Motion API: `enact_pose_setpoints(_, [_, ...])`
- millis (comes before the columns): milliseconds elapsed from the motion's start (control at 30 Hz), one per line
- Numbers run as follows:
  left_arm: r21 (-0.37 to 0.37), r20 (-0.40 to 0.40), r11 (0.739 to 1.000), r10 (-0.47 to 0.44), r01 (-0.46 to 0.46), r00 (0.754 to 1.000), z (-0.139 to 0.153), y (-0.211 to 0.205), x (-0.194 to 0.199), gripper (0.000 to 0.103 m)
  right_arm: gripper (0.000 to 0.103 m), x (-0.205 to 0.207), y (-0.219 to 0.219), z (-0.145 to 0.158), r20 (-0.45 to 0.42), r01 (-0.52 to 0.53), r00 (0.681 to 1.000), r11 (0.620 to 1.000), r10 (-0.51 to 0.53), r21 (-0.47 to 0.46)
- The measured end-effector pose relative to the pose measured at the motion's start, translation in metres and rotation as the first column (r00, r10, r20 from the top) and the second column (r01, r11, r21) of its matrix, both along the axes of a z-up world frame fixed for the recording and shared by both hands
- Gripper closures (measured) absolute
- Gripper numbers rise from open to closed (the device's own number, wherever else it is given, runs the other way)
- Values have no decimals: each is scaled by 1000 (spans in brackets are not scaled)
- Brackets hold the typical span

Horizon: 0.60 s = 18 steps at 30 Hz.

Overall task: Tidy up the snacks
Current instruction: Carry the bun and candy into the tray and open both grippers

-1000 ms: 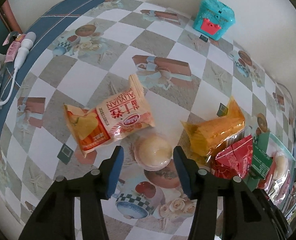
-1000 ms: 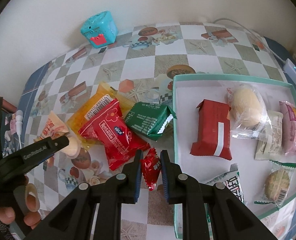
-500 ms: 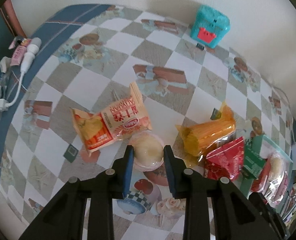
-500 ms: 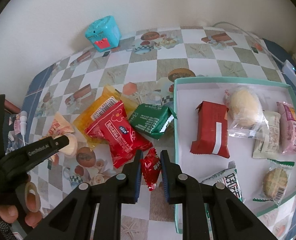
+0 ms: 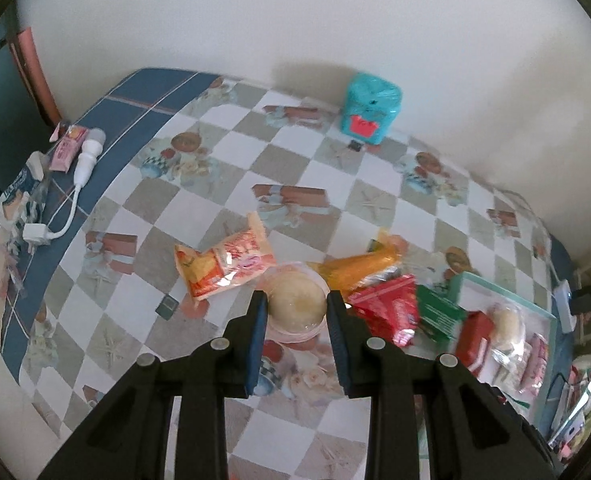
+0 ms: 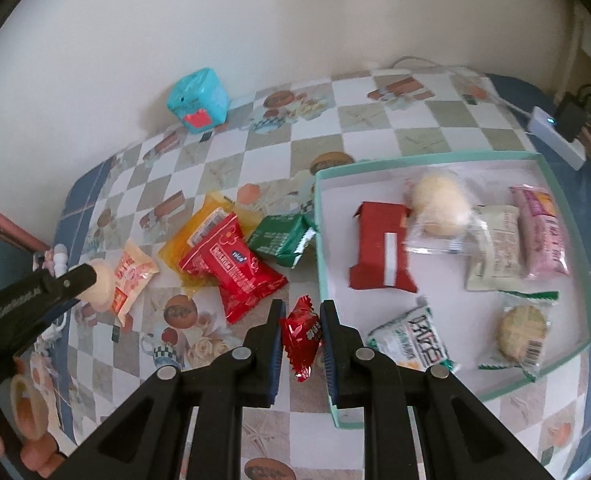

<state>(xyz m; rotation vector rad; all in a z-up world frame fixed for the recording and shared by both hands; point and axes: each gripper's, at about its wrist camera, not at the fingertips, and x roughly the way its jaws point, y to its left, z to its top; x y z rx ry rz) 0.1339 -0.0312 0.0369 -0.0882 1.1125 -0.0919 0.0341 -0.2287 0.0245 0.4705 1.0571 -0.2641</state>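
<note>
The jelly cup [image 5: 295,305] sits clamped between the left gripper [image 5: 295,312] fingers, lifted above the checkered surface [image 5: 223,184], with a peach packet [image 5: 225,264] at its 10 o'clock. The right gripper [image 6: 301,334] fingers pinch a red candy [image 6: 301,336]; the teal tray [image 6: 427,159] of snacks lies at its 2 o'clock

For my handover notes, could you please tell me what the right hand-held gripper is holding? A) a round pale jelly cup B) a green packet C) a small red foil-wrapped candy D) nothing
C: the right hand-held gripper is shut on the small red foil-wrapped candy, with a pad pressing on each side of it.
</note>
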Motion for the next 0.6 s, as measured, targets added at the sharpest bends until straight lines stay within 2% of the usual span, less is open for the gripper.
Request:
enact_pose_setpoints(167, [-9, 27, 998, -57, 57, 998, 12, -20, -15, 72, 84, -18, -13, 9, 22, 43, 999, 999, -43, -12])
enact_pose_setpoints(367, [-2, 55, 993, -117, 117, 992, 23, -45, -32, 72, 84, -36, -45, 11, 38, 123, 992, 992, -124, 20])
enact_pose_setpoints(500, [6, 74, 987, -163, 163, 984, 29, -65, -41, 72, 84, -49, -75, 7, 20, 223, 975, 975, -223, -2])
enact_pose_setpoints(600, [9, 78, 980, -198, 198, 977, 30, -79, -48, 72, 84, -63, -100, -1, 6, 293, 956, 956, -293, 23])
